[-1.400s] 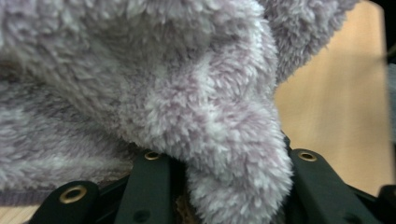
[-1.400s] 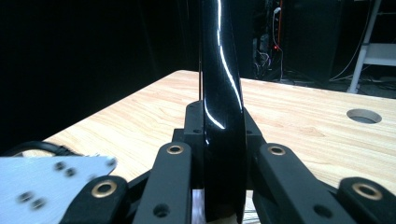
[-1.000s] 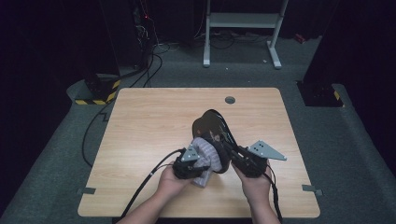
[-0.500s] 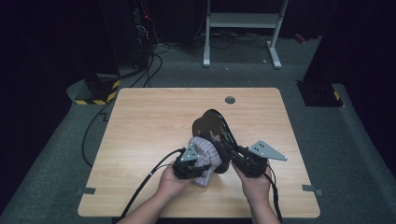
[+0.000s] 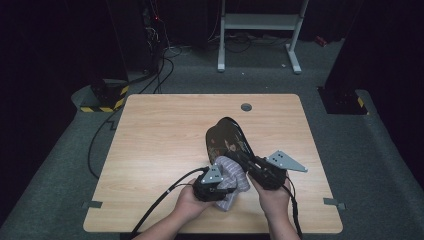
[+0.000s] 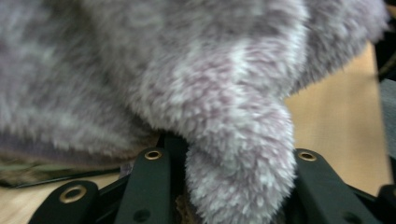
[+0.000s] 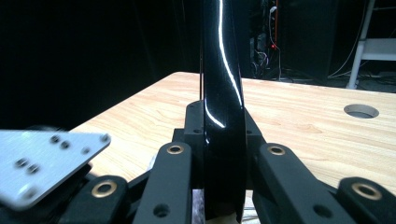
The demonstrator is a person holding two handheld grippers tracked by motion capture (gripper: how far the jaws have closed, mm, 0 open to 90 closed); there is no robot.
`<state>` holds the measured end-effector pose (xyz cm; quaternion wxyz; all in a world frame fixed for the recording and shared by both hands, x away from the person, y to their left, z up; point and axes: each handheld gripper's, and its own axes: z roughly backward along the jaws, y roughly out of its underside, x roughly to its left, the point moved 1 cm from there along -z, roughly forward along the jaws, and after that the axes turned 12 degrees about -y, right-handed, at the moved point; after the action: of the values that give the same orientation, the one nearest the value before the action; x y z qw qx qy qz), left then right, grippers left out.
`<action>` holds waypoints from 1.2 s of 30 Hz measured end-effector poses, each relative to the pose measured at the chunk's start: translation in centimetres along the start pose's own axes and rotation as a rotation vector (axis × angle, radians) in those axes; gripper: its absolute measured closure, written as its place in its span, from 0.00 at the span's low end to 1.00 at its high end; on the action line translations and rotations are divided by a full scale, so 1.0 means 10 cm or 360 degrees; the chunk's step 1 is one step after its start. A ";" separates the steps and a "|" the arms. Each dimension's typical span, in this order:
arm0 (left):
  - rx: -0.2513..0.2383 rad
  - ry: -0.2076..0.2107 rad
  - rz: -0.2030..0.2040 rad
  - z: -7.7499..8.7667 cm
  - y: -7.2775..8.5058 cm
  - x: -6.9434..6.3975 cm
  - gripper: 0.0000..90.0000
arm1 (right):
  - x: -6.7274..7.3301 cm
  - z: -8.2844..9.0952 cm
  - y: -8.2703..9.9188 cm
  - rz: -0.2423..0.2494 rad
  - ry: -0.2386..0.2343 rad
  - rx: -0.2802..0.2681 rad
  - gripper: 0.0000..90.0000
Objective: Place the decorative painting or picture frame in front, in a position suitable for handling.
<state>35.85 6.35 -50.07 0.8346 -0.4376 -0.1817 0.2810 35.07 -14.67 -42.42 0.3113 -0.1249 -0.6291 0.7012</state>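
Note:
A glossy black dish stands tilted on its edge over the wooden table. My right gripper is shut on its lower rim; in the right gripper view the dish's edge rises straight up between the jaws of that gripper. My left gripper is shut on a fuzzy grey-lilac cloth, which lies against the lower part of the dish. In the left gripper view the cloth bulges over that gripper and hides what lies beyond.
A round cable hole sits near the table's far edge. Black cables trail from both grippers over the near edge. Beyond the table a white metal frame stands on grey carpet, with a striped box at the far left.
My left gripper has shifted a little with the cloth against the dish. The right gripper and the dish have stayed in place.

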 end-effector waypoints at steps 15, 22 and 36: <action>0.0175 -0.0408 0.0264 0.00 0.24 0.86 0.72 | -0.01 0.00 0.00 0.0001 0.0000 -0.0006 0.89; 0.0190 -0.0262 0.0192 -0.11 0.23 0.56 0.72 | 0.00 0.00 0.00 0.0006 0.0008 -0.0005 0.89; 0.0109 -0.0012 -0.0001 0.07 0.19 -0.01 0.72 | 0.00 0.00 0.01 0.0004 0.0005 -0.0009 0.89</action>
<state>34.73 7.62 -51.28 0.8484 -0.4077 -0.1753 0.2886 35.05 -14.69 -42.51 0.3110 -0.1277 -0.6305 0.6996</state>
